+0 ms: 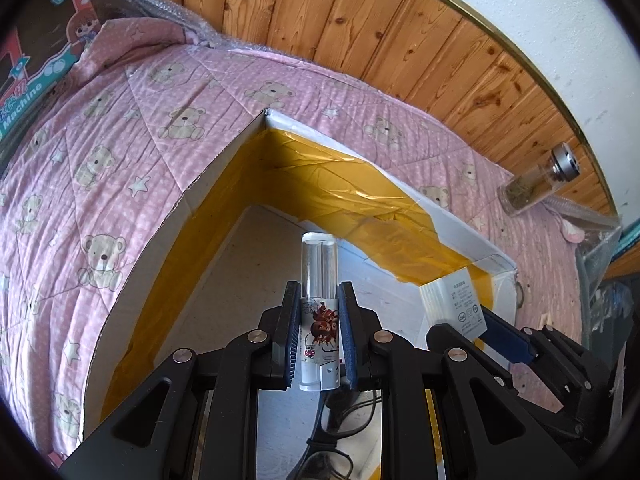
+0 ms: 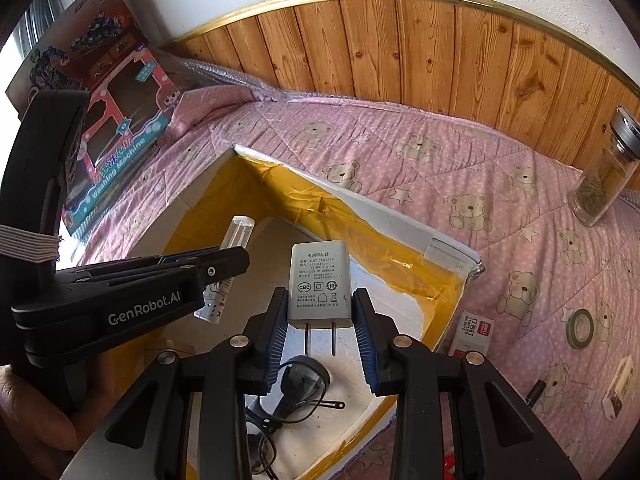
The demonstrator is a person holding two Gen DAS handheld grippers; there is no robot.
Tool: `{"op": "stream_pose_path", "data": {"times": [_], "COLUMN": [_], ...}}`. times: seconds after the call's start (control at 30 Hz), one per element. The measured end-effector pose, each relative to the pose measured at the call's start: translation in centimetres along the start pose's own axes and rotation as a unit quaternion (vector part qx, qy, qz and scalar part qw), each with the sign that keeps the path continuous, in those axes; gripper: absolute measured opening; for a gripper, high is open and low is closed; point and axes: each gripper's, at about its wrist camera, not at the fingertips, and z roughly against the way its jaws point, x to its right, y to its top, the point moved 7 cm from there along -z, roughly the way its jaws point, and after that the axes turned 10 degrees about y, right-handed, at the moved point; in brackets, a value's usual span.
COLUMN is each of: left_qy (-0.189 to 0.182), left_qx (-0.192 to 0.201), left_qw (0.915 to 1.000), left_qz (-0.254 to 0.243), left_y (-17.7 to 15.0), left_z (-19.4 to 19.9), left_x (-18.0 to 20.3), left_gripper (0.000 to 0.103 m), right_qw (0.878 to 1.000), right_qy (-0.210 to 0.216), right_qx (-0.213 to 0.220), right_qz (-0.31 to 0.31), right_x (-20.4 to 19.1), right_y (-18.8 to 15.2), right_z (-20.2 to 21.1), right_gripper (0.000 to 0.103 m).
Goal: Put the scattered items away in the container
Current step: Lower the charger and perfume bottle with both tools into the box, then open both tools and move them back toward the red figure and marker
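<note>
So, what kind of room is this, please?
Most likely a bedroom: a pink teddy-bear quilt covers what looks like a bed, wood panelling lines the wall behind it, and a toy washing machine box leans at the corner.

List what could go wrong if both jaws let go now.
1. The power adapter hangs prongs-down over the eyeglasses in the box; dropped, it may strike a lens.
2. The small spray bottle could land on those glasses too.
3. The left gripper and right gripper are close together and might collide.
</note>
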Motion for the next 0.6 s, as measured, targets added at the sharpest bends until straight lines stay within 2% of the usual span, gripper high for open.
{"op": "stream_pose_path", "data": {"times": [0.17,0.2,0.27,0.4,0.6], "left_qy": [0.008,0.011,0.018,0.011,0.000], "left_qx": [-0.010,-0.013,-0.013,-0.018,0.005], "left_qw": [0.9999,0.9998,0.9997,0.9998,0.9999], "left_qz": [-0.008,-0.011,-0.013,0.002,0.010], "left_y": [-0.1,-0.2,-0.3,-0.3,-0.5], "left_z": [-1.3,-1.5,-1.7,-1.3,1.8], "left_x": [0.3,0.4,0.3,-0.4,-1.3], "left_gripper": [0.021,0.031,0.043,0.044,0.044], "right_qw": [1.000,1.000,1.000,1.000,0.999], "right_qy": [-0.008,-0.006,-0.006,-0.001,0.022], "right_qx": [-0.016,-0.016,-0.008,0.012,0.035], "right_qz": [0.004,0.005,0.002,0.001,0.003], "right_x": [1.0,1.1,1.2,1.0,-0.8], "right_y": [0.1,0.1,0.3,0.0,-1.6], "right_z": [-1.2,-1.2,-1.0,0.5,3.1], "right_gripper": [0.034,0.034,0.035,0.035,0.035]}}
